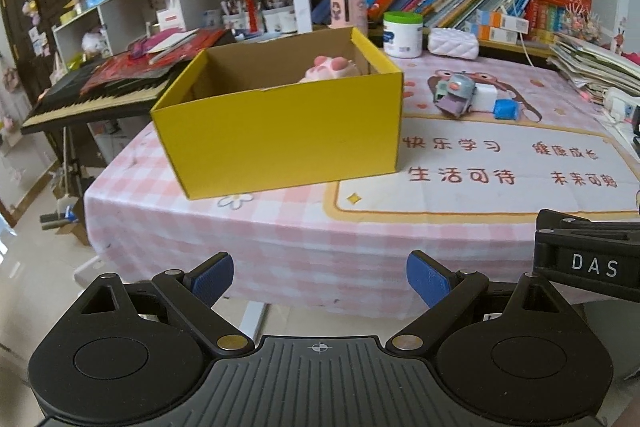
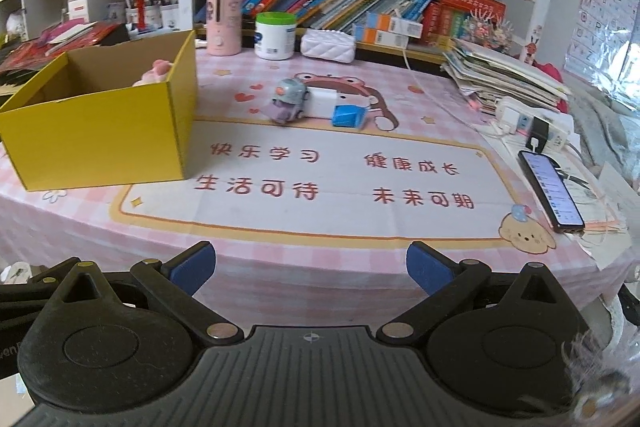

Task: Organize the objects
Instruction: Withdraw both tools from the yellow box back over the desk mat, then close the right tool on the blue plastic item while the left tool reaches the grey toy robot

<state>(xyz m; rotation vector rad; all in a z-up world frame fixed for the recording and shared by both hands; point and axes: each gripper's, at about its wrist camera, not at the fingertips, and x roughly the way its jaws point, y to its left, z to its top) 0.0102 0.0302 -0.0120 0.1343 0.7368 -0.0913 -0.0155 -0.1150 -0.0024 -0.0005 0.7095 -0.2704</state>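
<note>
Both tools hang back off the near edge of the table [image 2: 360, 227], neither over any object. The left gripper [image 1: 320, 281] has its blue-padded fingers [image 1: 214, 277] spread wide with nothing between them, and the right gripper [image 2: 308, 269] is likewise wide open and empty. The yellow box [image 1: 280, 131] stands open-topped toward the table's left side, at about 11 o'clock from the left gripper and 10 o'clock from the right one; a pink plush toy [image 1: 330, 69] already lies inside against its far wall, which suggests the box is the collecting bin. The loose items left to gather sit together near the middle of the table, well apart from the box on its right: a small grey robot toy [image 2: 289, 99] leaning on its lilac base, a white block [image 2: 325, 99] touching it from behind, and a blue cube [image 2: 347, 115] just beside that. From the right gripper this cluster lies at roughly 12 o'clock, so that hand seems the natural one to reach, while the left waits near the box. The wide opening suits the bulky robot toy, though the three pieces crowd each other, so closing on one may nudge its neighbours. A phone [image 2: 550, 193] lies at 2 o'clock near the table's right edge, close to a power strip and a stack of papers, best left clear of any sweep.
</note>
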